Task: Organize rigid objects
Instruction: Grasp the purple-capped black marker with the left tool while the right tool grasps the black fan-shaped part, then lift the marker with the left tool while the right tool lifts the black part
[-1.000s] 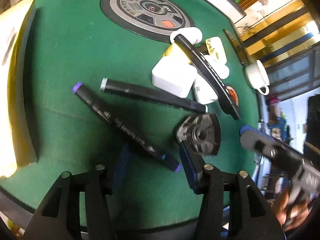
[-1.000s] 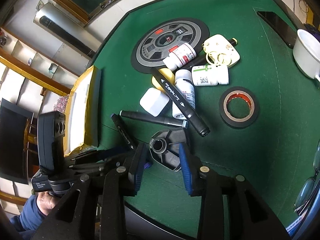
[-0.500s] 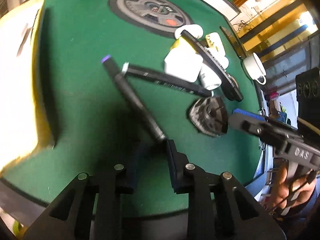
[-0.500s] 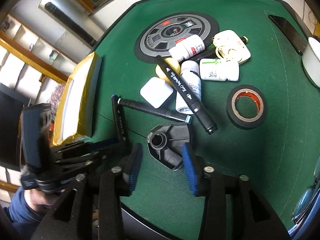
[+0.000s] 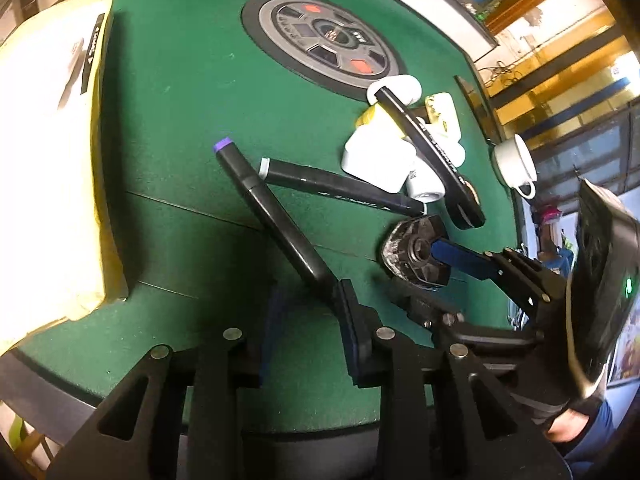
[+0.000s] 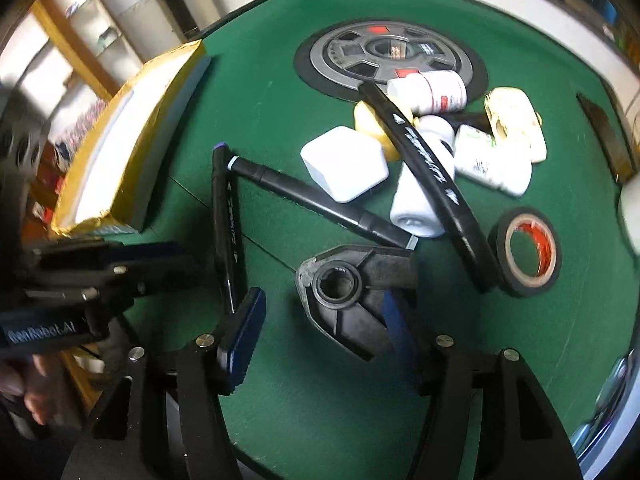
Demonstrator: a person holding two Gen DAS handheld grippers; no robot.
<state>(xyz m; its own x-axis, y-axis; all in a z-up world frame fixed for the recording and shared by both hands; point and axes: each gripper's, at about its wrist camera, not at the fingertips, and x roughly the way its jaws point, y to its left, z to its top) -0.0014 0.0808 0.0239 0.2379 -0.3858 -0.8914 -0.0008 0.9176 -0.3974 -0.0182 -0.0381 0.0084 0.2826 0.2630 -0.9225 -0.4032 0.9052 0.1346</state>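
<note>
progress: early stage judged; most items are seen lying loose in a heap on the green desk (image 6: 256, 92), nothing visibly sorted yet
left gripper (image 5: 308, 320): jaws are closed partway around the near end of the purple-capped marker (image 5: 264, 208), lower centre of the left view; right pad looks touching, left pad contact cannot be told; marker's far end looks to lie on the felt
right gripper (image 6: 320, 320): jaws are held wide, straddling the black plastic hub (image 6: 348, 292), lower centre of the right view; far pad is hidden behind the hub, no firm clamp is seen
second marker (image 6: 316, 204): grey-capped, laid diagonally at centre frame, its cap end just beside the purple cap
third marker (image 6: 428, 160): laid across the white bottles (image 6: 420, 184), right of centre
white block (image 6: 344, 164): just beside the bottles, centre
tape roll (image 6: 528, 252): black, red core, right edge, apart from the heap
yellow box (image 6: 120, 152): upper left, closed as far as shown; destination role cannot be told
round control panel (image 6: 388, 56): set into the desk, top centre
mug (image 5: 516, 160): white, right edge of the left view
left to do: presumably markers grouped, hub, bottles and tape placed
writing: "GenRobot.AI" is read on the left gripper body in the right view; marker and bottle print is too blurred to read
</note>
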